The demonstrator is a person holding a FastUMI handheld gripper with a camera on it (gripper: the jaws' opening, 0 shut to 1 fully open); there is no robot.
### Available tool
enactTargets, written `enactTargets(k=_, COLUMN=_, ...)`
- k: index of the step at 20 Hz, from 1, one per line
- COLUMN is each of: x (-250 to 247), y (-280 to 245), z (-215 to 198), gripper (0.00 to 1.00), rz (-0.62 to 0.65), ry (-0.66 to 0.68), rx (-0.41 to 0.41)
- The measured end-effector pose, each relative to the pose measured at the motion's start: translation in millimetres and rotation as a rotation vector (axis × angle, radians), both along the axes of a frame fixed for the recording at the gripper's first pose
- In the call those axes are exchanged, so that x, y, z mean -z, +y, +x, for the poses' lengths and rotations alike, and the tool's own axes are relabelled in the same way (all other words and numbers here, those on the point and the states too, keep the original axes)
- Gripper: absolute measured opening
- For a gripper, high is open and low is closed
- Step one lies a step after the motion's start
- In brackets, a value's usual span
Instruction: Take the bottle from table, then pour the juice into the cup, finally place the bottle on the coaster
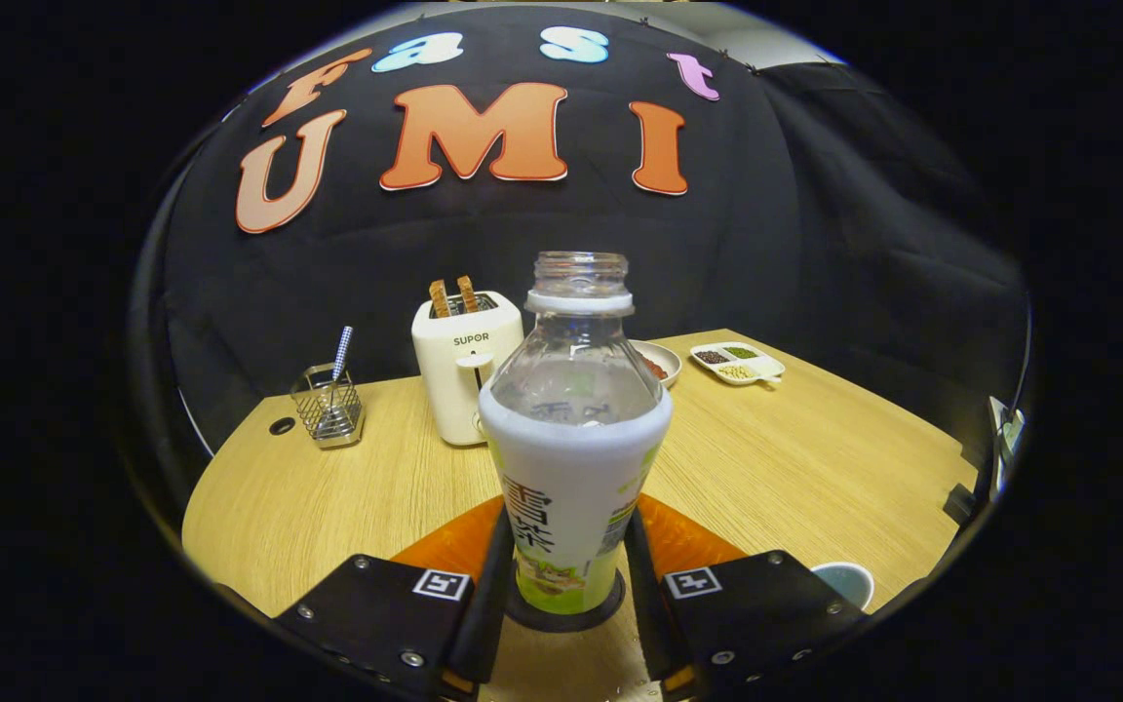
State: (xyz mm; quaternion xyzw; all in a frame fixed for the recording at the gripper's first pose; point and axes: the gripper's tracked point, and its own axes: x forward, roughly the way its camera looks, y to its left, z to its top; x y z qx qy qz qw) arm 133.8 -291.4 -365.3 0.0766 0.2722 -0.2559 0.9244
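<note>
Bottle (pixel 573 458), uncapped, clear plastic above a white label sleeve, stands upright between the two black fingers (pixel 486 595) of the gripper (pixel 566 600), its base on a dark round coaster (pixel 566 614); the fingers flank its lower body closely, though firm pressing is unclear. A cup (pixel 846 582) rim peeks beside the right finger. Beyond, on the pale wood-grain table (pixel 795 468), sit a wire mesh holder (pixel 328 408), a cream toaster (pixel 464 370) with toast, a shallow plate (pixel 659 363) and a divided dish (pixel 737 364)
</note>
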Motion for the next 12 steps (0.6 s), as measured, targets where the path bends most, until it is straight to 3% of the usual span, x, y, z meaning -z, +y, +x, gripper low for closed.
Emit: enactTargets(k=12, x=14.0, y=9.4, z=-1.4, gripper=0.66, rz=-0.025, ry=0.031, rx=-0.026)
